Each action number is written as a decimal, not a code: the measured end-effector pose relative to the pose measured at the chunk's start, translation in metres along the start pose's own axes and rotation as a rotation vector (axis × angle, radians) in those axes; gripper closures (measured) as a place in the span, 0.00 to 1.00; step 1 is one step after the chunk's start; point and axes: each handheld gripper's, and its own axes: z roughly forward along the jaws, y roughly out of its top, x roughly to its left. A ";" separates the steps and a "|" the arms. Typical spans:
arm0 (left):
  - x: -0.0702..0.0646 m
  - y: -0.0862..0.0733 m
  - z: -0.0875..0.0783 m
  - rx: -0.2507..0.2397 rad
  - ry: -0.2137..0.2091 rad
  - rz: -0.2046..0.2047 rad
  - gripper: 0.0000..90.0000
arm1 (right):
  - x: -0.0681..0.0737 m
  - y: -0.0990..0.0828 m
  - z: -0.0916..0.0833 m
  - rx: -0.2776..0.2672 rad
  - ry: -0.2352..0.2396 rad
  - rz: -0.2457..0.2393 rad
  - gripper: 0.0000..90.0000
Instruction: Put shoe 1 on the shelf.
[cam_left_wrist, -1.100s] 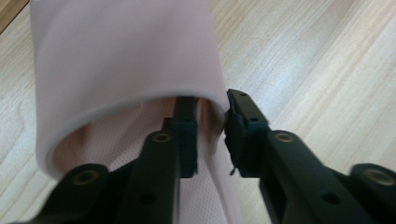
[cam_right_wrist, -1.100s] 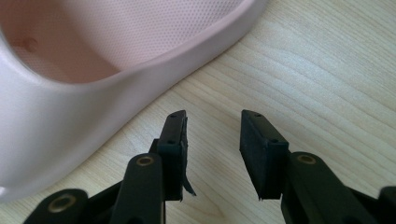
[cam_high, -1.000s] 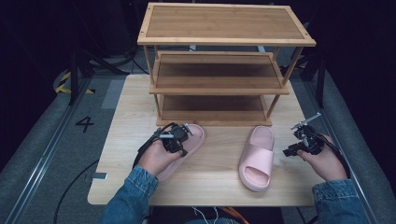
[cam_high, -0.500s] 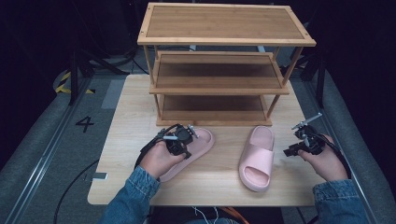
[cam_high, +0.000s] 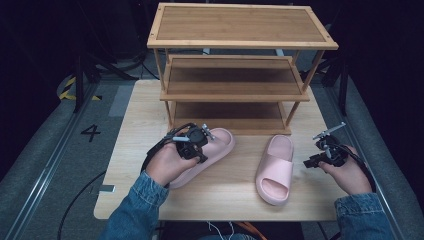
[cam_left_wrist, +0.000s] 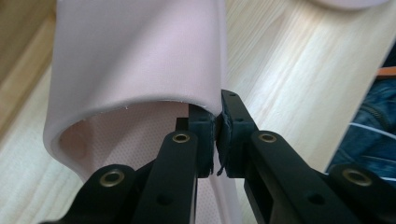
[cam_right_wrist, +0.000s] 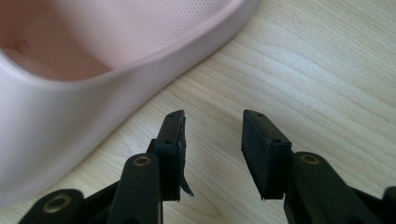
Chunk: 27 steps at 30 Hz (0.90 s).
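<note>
two pink slippers lie on the table (cam_high: 230, 200), below the wooden rack (cam_high: 235, 75). left slipper (cam_high: 210, 150), left of centre frame: the left gripper (cam_high: 200, 145) covers its strap, and the hand hides its heel. in the left gripper view the jaws are pinched tight on the strap edge (cam_left_wrist: 212, 100); the sole is cut off at the frame bottom. right slipper (cam_high: 275, 167), right of centre, lies free. right gripper (cam_high: 312, 161), at the right edge: jaws apart, nothing between them, having just been opening; only the slipper's rim (cam_right_wrist: 93, 93) is visible at upper left.

A pale wooden table (cam_high: 135, 125) bears a three-tier bamboo rack (cam_high: 240, 30), with dark grey floor (cam_high: 45, 150) around.
</note>
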 end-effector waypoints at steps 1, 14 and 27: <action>0.001 0.002 -0.006 -0.012 0.005 0.002 0.94 | 0.000 -0.001 0.000 0.001 0.002 0.006 0.68; 0.004 0.018 -0.048 -0.057 0.059 0.021 0.94 | -0.001 -0.001 0.003 0.000 0.002 0.015 0.67; 0.012 0.033 -0.076 -0.091 0.060 0.019 0.94 | -0.002 -0.005 0.003 0.001 0.009 0.028 0.67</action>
